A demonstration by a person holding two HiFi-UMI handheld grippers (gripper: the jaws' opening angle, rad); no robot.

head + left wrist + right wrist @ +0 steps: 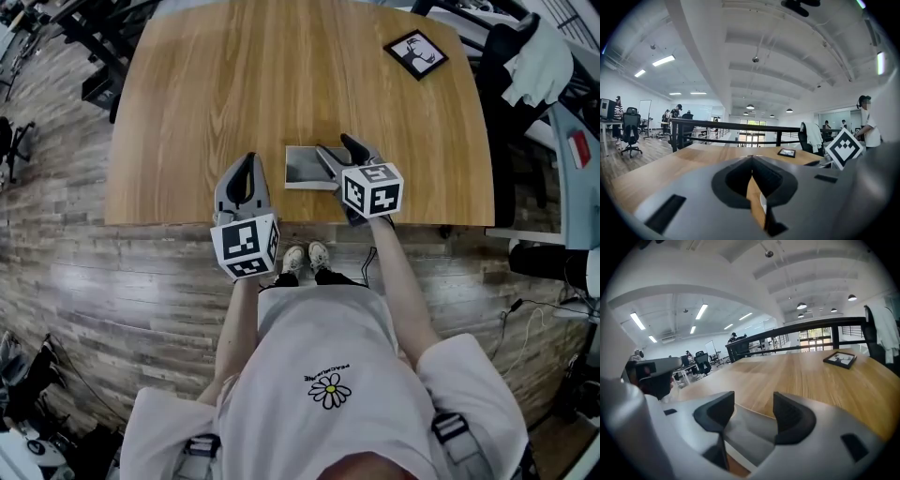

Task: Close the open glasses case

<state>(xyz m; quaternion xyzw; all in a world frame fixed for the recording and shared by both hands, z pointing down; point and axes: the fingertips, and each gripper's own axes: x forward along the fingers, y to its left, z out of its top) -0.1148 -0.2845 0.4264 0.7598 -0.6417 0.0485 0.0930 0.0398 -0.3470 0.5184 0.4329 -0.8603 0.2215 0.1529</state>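
From the head view, a wooden desk [234, 84] carries a grey glasses case [307, 165] lying close to its front edge. The case sits between the two grippers. The left gripper [249, 165] is just to the left of the case, apart from it, over the desk's front edge. The right gripper [342, 152] reaches over the case's right end with its fingers spread. This view does not show whether they touch the case. A small framed picture [416, 53] lies well apart at the far right corner of the desk.

In the left gripper view, the left gripper [751, 161] has its jaws pressed together at the tips with nothing between them. The desk [670, 171] stretches ahead, with the framed picture [786, 152] at the far side.

In the right gripper view, the right gripper [752, 404] has its jaws spread wide. The glasses case [747, 430] lies below and between them, and its grey surface fills the gap. The framed picture [840, 358] lies far off to the right on the desk [787, 376].
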